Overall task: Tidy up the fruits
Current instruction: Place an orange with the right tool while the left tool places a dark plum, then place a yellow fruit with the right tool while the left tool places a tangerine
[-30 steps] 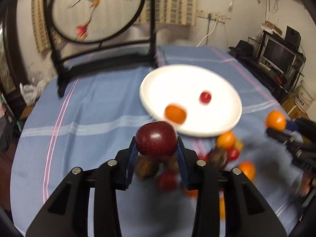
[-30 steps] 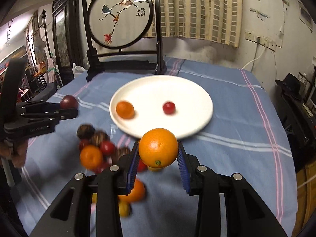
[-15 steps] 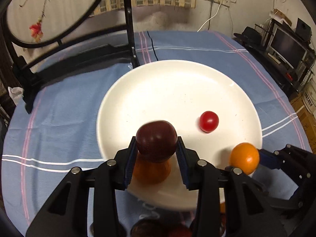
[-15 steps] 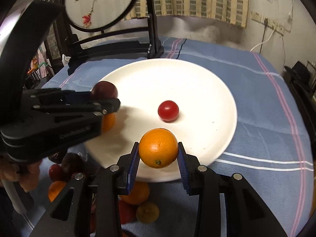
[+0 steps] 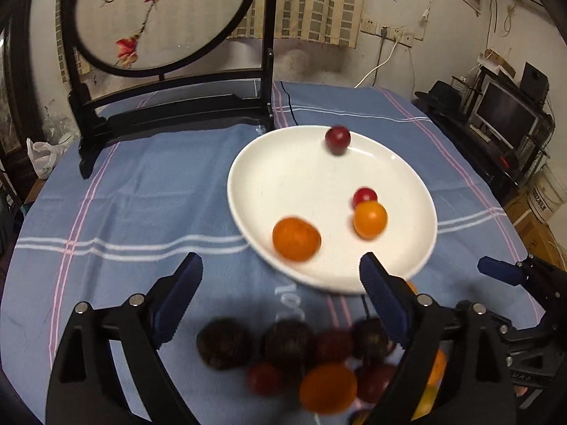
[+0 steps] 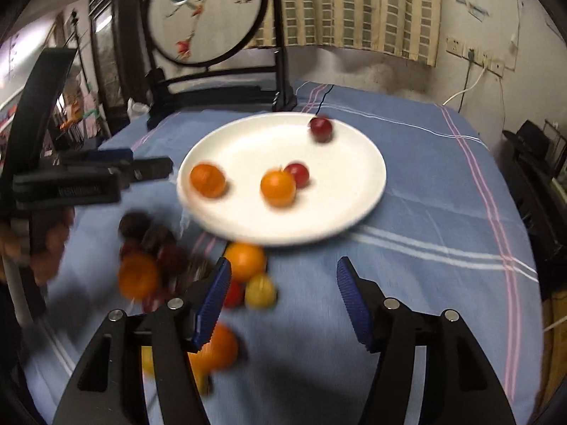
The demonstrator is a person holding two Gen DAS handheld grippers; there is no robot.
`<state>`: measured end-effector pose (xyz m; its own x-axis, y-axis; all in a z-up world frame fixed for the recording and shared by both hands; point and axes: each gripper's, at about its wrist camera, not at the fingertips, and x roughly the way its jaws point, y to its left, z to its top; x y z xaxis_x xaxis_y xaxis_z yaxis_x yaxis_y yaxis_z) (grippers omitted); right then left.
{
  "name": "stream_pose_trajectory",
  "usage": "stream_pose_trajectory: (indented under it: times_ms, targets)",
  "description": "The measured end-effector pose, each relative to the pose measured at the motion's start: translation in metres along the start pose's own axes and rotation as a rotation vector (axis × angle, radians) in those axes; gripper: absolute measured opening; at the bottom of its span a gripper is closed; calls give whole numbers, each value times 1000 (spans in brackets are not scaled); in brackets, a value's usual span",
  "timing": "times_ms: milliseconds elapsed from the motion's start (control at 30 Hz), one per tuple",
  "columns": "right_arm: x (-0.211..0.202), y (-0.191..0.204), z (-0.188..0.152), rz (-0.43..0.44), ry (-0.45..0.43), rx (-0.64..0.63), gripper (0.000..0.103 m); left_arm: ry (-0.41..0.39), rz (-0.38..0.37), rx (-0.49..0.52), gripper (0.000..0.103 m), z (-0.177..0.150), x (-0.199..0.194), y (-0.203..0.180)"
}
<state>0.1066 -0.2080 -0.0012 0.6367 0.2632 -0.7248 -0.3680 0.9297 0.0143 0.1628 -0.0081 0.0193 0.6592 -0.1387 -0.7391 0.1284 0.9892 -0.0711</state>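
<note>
A white plate lies on the blue cloth. On it are a dark red plum at the far rim, a small red tomato and two oranges. A pile of loose fruit lies on the cloth in front of the plate. My left gripper is open and empty above the pile. My right gripper is open and empty, right of the pile.
A black-framed round embroidery screen stands at the table's far side. The table edge drops off at right toward a TV and shelves. The left tool's body reaches in from the left in the right wrist view.
Both grippers opened and let their fruit go onto the plate: the plum now sits at the far rim, the orange beside the tomato. Both grippers drew back toward the pile.
</note>
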Motion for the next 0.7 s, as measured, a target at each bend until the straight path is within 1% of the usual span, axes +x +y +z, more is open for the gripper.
stream_pose_trajectory:
  times_ms: [100,167,300,367,433,500,567,700]
  targets:
    - [-17,8,-23,-2,13,-30,63,9,-11,-6,89,-26,-17,0]
    - [-25,14,-38,14,27,-34,63,18,-20,-10,89,-41,-25,1]
    - [-32,28,-64,60,64,-43,62,51,-61,2,89,-78,-40,-4]
    - [-31,36,-74,95,95,-39,62,54,-72,10,89,-89,-47,-6]
    - [-27,46,-80,84,118,-75,62,60,-78,11,89,-101,-53,-8]
    - [-21,55,-81,60,130,-111,57,67,-84,2,89,-110,-56,-9]
    - [-18,59,-79,63,129,-120,49,74,-90,-6,89,-117,-59,-9]
    - [-4,66,-72,37,137,-147,48,96,-101,11,89,-126,-59,-14]
